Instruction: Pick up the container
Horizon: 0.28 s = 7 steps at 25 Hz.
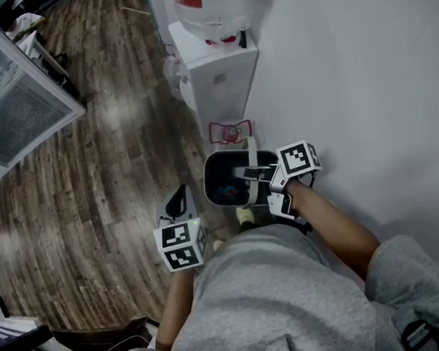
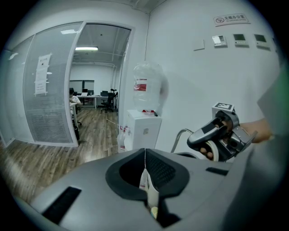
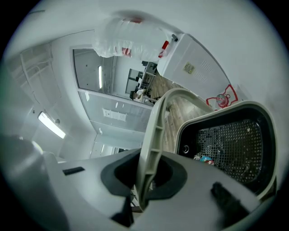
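Right gripper [image 1: 260, 174] is clenched on the pale bail handle [image 1: 251, 150] of the dark waste bin [image 1: 212, 175]; its own view shows the jaws pressed against both sides of that ribbed handle [image 3: 156, 131], which rises between them. Behind the handle, the bin [image 3: 235, 144] shows a black mesh lining with a few coloured scraps at the bottom. It sits close to the white wall [image 1: 365, 77], just in front of the white water dispenser [image 1: 216, 66], near the person's foot; whether it is clear of the wooden floor [image 1: 101, 160] cannot be told. Left gripper [image 1: 178, 205] hangs apart to the left, jaws closed together [image 2: 145, 173] on nothing.
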Available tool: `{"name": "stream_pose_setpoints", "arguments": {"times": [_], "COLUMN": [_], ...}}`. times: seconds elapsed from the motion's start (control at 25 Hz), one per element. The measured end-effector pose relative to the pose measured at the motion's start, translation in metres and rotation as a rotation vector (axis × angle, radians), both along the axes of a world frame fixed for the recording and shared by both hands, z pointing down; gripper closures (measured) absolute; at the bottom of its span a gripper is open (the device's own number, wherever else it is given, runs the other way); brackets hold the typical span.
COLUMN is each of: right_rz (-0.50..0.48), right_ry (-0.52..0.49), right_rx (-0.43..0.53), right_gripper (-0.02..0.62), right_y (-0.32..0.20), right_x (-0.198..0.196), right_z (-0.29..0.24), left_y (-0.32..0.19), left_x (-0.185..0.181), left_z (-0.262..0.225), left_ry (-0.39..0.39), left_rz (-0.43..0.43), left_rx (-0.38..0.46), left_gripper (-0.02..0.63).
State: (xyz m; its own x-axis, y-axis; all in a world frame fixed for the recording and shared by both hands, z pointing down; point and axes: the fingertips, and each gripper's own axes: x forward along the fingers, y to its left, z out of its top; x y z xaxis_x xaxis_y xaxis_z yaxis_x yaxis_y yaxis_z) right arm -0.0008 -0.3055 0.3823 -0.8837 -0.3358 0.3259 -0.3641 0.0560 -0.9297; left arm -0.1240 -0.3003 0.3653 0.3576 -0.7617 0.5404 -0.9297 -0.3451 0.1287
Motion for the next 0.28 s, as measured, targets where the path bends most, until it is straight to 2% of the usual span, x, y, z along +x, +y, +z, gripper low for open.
{"name": "stream_pose_setpoints", "arguments": {"times": [0.28], "right_rz": [0.024], "right_ry": [-0.006], "right_rx": [-0.012], "right_gripper": [0.566], "right_y": [-0.0001], "right_x": [0.0074], "right_z": [0.0087], "left_y": [0.0016], "left_x": [0.0018], "left_z": [0.0025], "left_ry": [-0.008], "left_rz": [0.006], "left_rx": [-0.006], "left_gripper": [0.591]}}
